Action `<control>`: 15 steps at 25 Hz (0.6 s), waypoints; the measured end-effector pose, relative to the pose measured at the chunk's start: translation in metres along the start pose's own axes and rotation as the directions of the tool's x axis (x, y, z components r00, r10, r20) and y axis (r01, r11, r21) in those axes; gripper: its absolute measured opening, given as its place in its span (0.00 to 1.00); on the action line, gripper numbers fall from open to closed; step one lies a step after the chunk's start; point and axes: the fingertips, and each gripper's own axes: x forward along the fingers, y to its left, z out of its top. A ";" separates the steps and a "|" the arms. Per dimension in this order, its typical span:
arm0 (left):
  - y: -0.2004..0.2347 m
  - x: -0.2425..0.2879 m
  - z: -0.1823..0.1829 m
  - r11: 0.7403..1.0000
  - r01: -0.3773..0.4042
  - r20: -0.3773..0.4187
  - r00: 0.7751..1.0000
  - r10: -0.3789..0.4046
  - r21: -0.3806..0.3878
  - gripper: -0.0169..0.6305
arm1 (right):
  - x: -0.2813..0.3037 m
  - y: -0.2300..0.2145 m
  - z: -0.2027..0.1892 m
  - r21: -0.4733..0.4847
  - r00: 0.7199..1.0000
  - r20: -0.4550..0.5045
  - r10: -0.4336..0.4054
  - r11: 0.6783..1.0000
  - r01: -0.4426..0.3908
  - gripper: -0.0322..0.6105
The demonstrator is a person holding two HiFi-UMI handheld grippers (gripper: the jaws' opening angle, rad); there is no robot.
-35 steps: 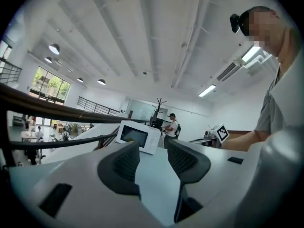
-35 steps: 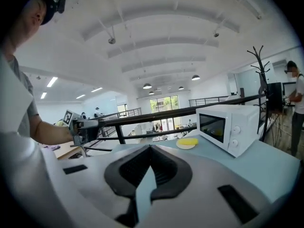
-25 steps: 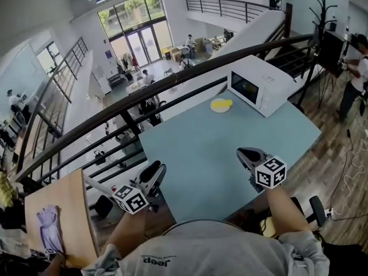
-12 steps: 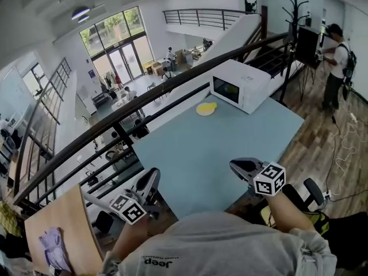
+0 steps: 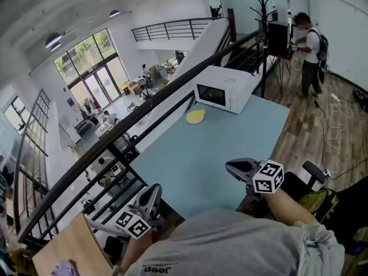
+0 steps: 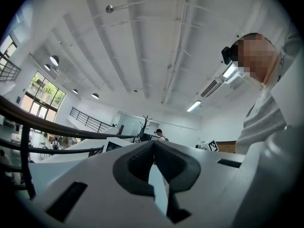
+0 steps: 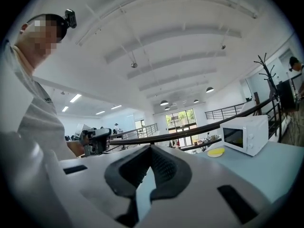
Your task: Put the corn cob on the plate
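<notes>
The yellow plate (image 5: 194,118) at the counter's (image 5: 218,148) far edge, beside the microwave (image 5: 221,89), carries the corn cob (image 5: 199,113). The left hand-held gripper (image 5: 153,190) and the right hand-held gripper (image 5: 231,166) are both clenched, empty.

Left grey two-jaw gripper (image 5: 154,190): jaws together, empty, near level.
Right grey two-jaw gripper (image 5: 231,166): jaws together, empty, level, pointing forward.

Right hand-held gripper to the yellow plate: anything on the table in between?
Nothing. The head view shows bare blue table from the right hand-held gripper to the yellow plate; the microwave stands beside the plate.
</notes>
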 end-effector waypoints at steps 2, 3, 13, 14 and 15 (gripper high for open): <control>0.000 -0.004 -0.001 1.000 0.007 0.003 1.000 -0.007 0.005 0.06 | 0.002 0.004 0.004 -0.021 1.000 -0.016 -0.005 1.000 0.004 0.07; -0.001 -0.005 -0.001 1.000 0.010 0.000 1.000 -0.010 0.008 0.06 | 0.003 0.005 0.005 -0.027 1.000 -0.021 -0.008 1.000 0.008 0.07; -0.010 -0.003 0.001 1.000 0.012 0.023 1.000 -0.013 0.011 0.06 | -0.006 0.009 0.008 -0.052 0.999 -0.049 -0.010 0.999 0.008 0.07; -0.010 -0.005 0.000 1.000 0.007 0.023 1.000 -0.007 0.008 0.06 | -0.007 0.009 0.009 -0.054 0.999 -0.050 -0.011 0.999 0.008 0.07; -0.010 -0.007 -0.001 1.000 0.002 0.022 1.000 -0.002 0.005 0.06 | -0.008 0.009 0.009 -0.055 0.999 -0.049 -0.011 0.998 0.008 0.07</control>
